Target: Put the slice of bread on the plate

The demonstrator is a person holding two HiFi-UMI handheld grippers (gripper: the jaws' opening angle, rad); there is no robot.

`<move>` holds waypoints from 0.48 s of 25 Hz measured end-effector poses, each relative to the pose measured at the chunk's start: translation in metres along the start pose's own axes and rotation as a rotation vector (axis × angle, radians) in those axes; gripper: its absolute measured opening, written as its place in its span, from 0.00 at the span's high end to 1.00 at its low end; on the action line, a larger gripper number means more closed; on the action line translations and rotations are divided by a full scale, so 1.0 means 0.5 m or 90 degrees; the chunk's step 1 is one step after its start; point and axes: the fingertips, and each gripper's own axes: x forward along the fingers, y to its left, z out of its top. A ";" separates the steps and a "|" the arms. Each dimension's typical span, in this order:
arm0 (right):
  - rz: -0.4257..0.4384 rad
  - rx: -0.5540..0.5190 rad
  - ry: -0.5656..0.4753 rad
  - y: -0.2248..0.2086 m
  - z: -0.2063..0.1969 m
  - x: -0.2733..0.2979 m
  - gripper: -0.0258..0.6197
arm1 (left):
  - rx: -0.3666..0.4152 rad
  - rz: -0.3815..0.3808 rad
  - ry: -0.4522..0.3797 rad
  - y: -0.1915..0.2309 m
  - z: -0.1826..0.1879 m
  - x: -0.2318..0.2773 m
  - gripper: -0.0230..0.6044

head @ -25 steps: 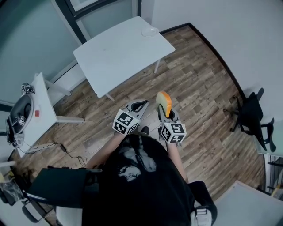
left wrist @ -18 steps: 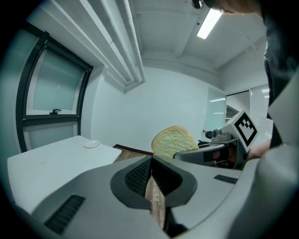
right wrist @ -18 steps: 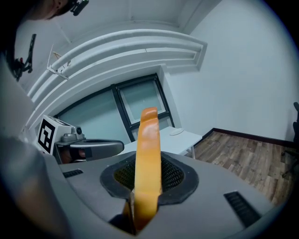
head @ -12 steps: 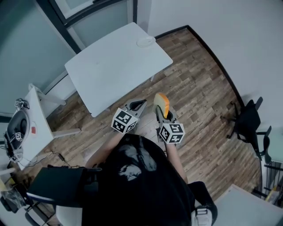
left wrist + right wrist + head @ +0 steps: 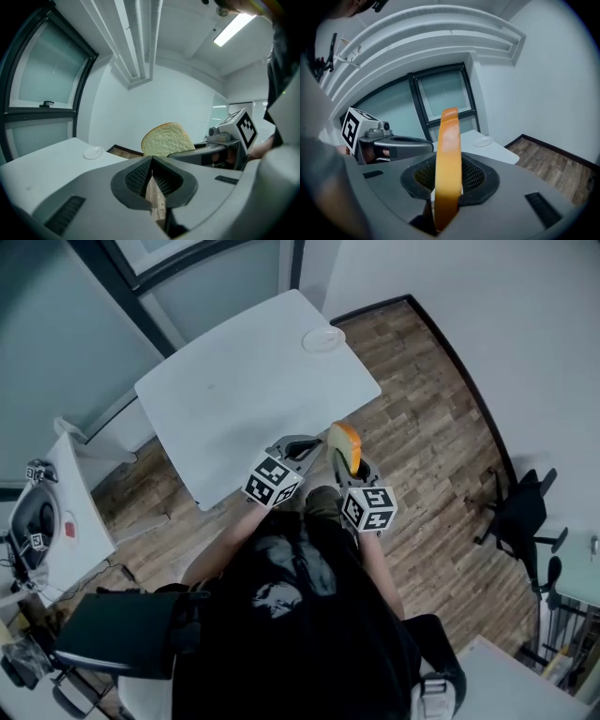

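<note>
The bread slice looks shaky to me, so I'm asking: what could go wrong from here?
1. The right gripper holds the upright bread slice by its lower part only; soft bread could sag or slip out.
2. The plate sits at the far corner of the table, near the edge; a clumsy placement could push it off.
3. The shut left gripper is close beside the slice and could bump it.

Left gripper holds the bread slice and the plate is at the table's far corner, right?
No: the right gripper holds the bread slice, per the right gripper view; the left gripper is shut on nothing. The plate is at the table's far corner.
</note>
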 end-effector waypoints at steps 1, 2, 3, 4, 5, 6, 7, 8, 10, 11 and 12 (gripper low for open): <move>0.009 -0.007 0.011 0.001 0.002 0.018 0.82 | -0.008 0.004 0.001 0.015 -0.001 -0.001 0.96; 0.016 -0.015 0.020 0.000 0.005 0.036 0.82 | -0.016 0.010 0.001 0.031 -0.004 0.000 0.96; 0.022 -0.021 0.029 -0.004 0.008 0.054 0.82 | -0.025 0.017 0.003 0.049 -0.007 0.001 0.96; 0.026 -0.026 0.035 -0.011 0.012 0.072 0.82 | -0.034 0.025 0.003 0.068 -0.009 0.004 0.96; 0.030 -0.030 0.040 -0.020 0.018 0.091 0.82 | -0.042 0.033 0.004 0.088 -0.010 0.009 0.96; 0.034 -0.034 0.045 -0.031 0.026 0.111 0.82 | -0.050 0.043 0.004 0.110 -0.008 0.015 0.96; 0.038 -0.039 0.051 -0.043 0.034 0.133 0.82 | -0.056 0.052 0.004 0.133 -0.006 0.023 0.96; 0.044 -0.045 0.056 -0.056 0.043 0.156 0.82 | -0.061 0.062 0.006 0.156 -0.004 0.030 0.96; 0.056 -0.063 0.067 -0.086 0.062 0.202 0.82 | -0.069 0.082 0.010 0.203 0.003 0.047 0.96; 0.062 -0.075 0.072 -0.103 0.073 0.224 0.82 | -0.074 0.092 0.013 0.225 0.007 0.057 0.96; 0.068 -0.087 0.077 -0.122 0.083 0.245 0.82 | -0.079 0.102 0.016 0.244 0.010 0.069 0.96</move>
